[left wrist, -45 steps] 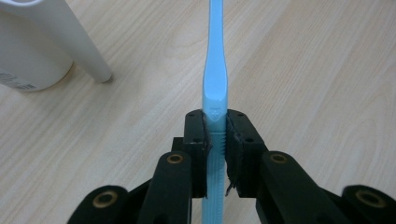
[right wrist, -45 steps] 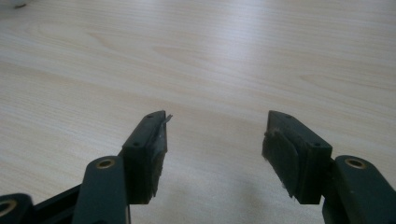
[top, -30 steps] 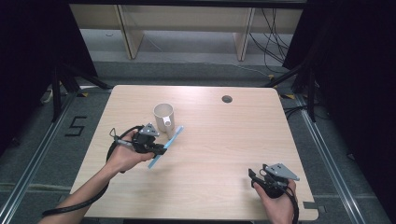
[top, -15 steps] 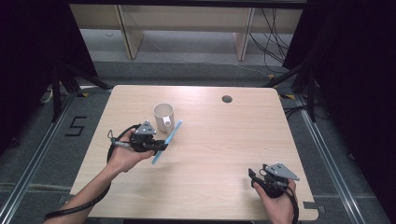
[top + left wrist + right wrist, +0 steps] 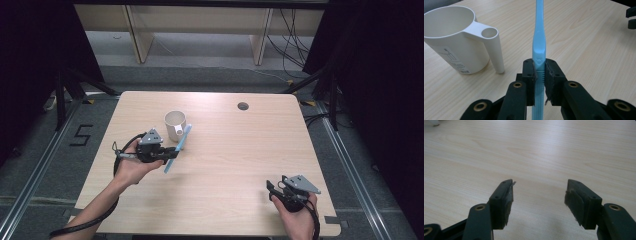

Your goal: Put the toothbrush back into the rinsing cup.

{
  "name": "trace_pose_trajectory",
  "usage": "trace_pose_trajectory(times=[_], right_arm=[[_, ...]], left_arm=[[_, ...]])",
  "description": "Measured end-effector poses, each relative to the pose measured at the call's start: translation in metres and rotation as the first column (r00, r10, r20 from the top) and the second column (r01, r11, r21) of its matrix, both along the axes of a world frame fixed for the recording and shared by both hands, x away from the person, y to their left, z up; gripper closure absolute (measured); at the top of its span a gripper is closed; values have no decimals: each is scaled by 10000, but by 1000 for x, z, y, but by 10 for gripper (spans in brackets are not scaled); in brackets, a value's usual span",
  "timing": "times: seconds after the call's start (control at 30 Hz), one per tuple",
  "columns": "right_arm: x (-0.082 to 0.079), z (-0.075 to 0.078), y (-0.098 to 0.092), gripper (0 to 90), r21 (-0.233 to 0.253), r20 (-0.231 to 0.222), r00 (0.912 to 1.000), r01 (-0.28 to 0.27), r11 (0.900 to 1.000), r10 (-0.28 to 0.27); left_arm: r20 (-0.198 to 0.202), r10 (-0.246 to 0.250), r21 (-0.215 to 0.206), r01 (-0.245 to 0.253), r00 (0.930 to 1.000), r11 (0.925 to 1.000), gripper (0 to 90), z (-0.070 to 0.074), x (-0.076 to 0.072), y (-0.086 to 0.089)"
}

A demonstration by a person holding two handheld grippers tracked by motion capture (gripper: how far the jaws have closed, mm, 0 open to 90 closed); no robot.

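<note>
A light blue toothbrush [image 5: 179, 146] [image 5: 539, 40] is clamped in my left gripper [image 5: 161, 152] [image 5: 539, 68], which is shut on its handle; the brush is held above the table and points toward the far right. A white mug [image 5: 175, 124] [image 5: 456, 42] with a tube-shaped handle stands upright just beyond and left of the brush, close to its tip. My right gripper [image 5: 272, 189] [image 5: 539, 197] rests low over the bare wood near the table's front right corner, open with nothing between its jaws.
The wooden table [image 5: 240, 145] has a round cable hole [image 5: 243, 106] near its far edge. Dark floor, metal rails and shelving legs surround the table. The other gripper's dark tips [image 5: 631, 17] show at the top right of the left gripper view.
My left gripper has carried the toothbrush a little up and toward the mug, so its tip now sits beside the cup's handle. The right gripper has stayed put.
</note>
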State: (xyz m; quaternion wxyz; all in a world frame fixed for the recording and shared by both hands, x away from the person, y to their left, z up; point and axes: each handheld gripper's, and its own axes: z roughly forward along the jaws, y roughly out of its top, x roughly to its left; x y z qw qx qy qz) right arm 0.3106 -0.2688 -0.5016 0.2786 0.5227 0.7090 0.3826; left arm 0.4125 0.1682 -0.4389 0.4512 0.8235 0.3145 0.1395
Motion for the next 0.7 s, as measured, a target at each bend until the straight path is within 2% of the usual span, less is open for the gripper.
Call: trace_pose_trajectory(times=[0.03, 0.07, 0.17, 0.2, 0.23, 0.3, 0.33, 0.37, 0.47, 0.67, 0.7], right_arm=[[-1, 0, 2, 398, 320, -221, 9996, 162, 9994, -155], [-2, 0, 3, 398, 394, -326, 9993, 215, 9990, -203], [-2, 0, 3, 396, 301, -277, 9995, 175, 9994, -167], [0, -1, 0, 397, -39, 21, 10000, -4, 10000, 4], [0, -1, 0, 397, -91, 121, 9999, -15, 10000, 16], [-1, -1, 3, 396, 279, -181, 9997, 151, 9995, -146], [0, -1, 1, 396, -62, 74, 10000, -14, 10000, 14], [0, -1, 0, 396, -100, 129, 9999, -22, 9999, 24], [-2, -1, 3, 396, 316, -259, 9995, 215, 9993, -207], [-2, -1, 3, 396, 226, -188, 9996, 193, 9996, -189], [-2, -1, 3, 396, 225, -189, 9996, 200, 9995, -195]], left_arm=[[-38, -70, -80, 70, 10000, 9999, 789, 1, 0, 0], [45, 113, -279, -111, 9999, 9995, 789, 1, -1, -1], [326, 106, -443, -91, 9994, 9990, 789, 2, -2, -1], [361, 163, -430, -148, 9992, 9990, 789, 3, -2, -1], [402, 180, -419, -163, 9990, 9990, 788, 2, -2, -1], [633, 210, -464, -181, 9978, 9988, 788, 2, -2, 0], [652, 236, -472, -205, 9976, 9987, 788, 2, -2, 0], [695, 257, -628, -213, 9973, 9978, 788, 1, -2, 0], [774, 399, -680, -346, 9962, 9971, 788, 1, -2, 2], [1041, 591, -1099, -475, 9928, 9928, 788, 2, -2, 2], [1087, 647, -1038, -534, 9920, 9932, 788, 3, -2, 2]])
